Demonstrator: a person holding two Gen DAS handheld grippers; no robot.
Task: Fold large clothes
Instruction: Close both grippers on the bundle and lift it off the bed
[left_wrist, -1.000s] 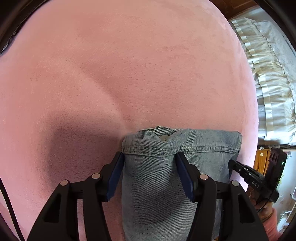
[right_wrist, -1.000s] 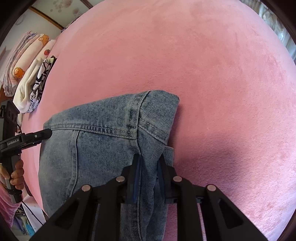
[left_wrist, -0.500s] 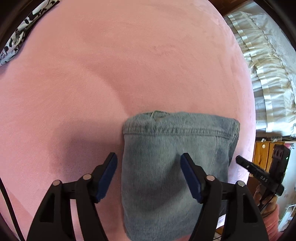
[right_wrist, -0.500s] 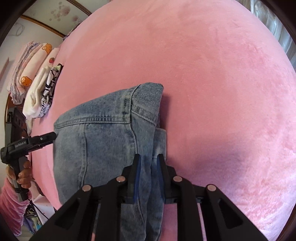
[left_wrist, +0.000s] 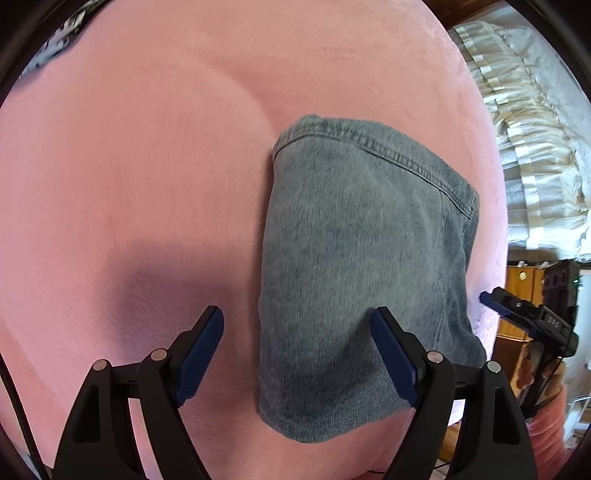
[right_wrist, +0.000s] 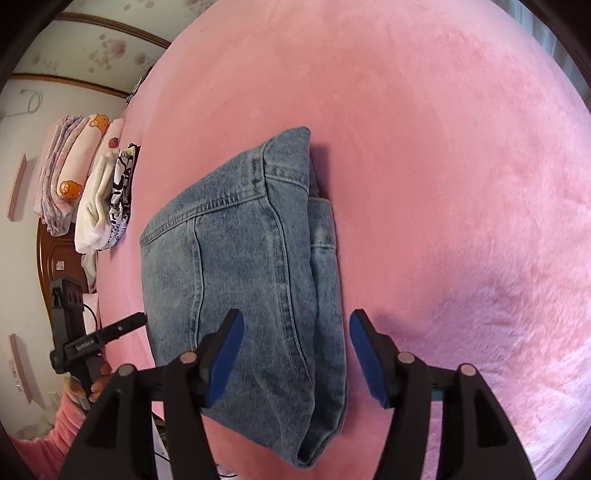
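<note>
Both the left gripper (left_wrist: 297, 360) and right gripper (right_wrist: 295, 358) have released the denim garment (right_wrist: 240, 280) and their jaws are opening, so the fold looks complete.

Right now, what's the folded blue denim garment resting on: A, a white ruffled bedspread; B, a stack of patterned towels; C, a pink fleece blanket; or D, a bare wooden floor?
C: the folded blue denim garment lies flat on the pink fleece blanket, which surrounds it in both wrist views.

Patterned cloth (left_wrist: 62, 40) blurred (edge-cropped).
</note>
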